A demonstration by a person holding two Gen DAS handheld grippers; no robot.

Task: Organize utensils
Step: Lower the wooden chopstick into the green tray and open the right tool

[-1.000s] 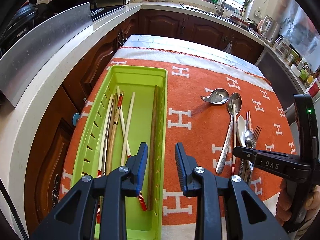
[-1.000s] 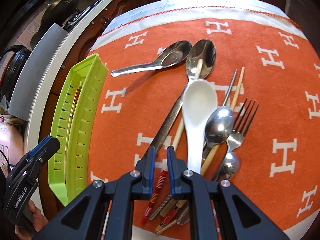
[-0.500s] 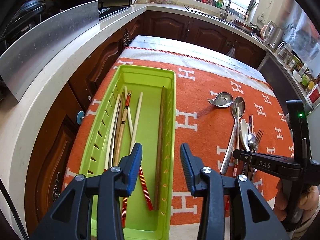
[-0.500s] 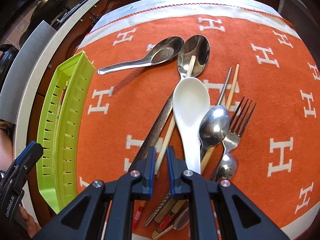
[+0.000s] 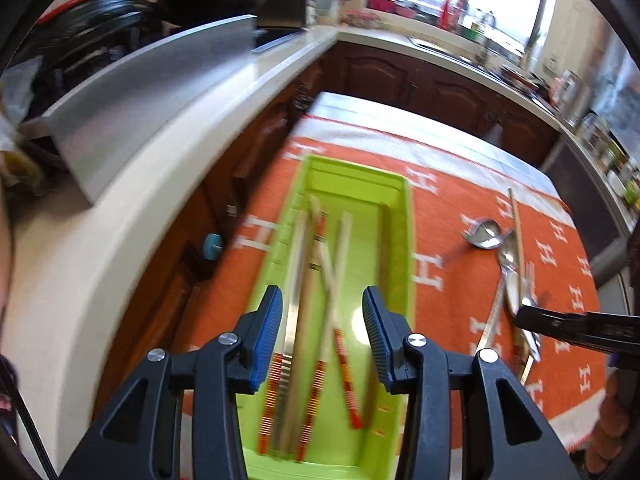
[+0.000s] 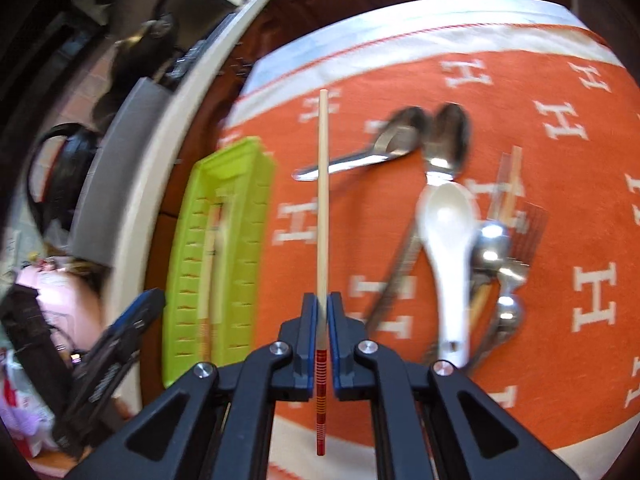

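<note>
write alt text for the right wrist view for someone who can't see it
The right gripper is shut on a pale chopstick with a red striped end, above an orange cloth. A green tray lies left; spoons and a fork lie right.

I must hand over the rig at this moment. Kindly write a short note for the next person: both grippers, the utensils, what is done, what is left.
Right gripper: shut on a chopstick, lifted above the cloth.
Left gripper: open, holding nothing, above the green tray.
Done: several chopsticks lie in the tray.
Left: put the held chopstick in the tray; the white spoon, metal spoons, fork and another chopstick lie on the cloth.
</note>
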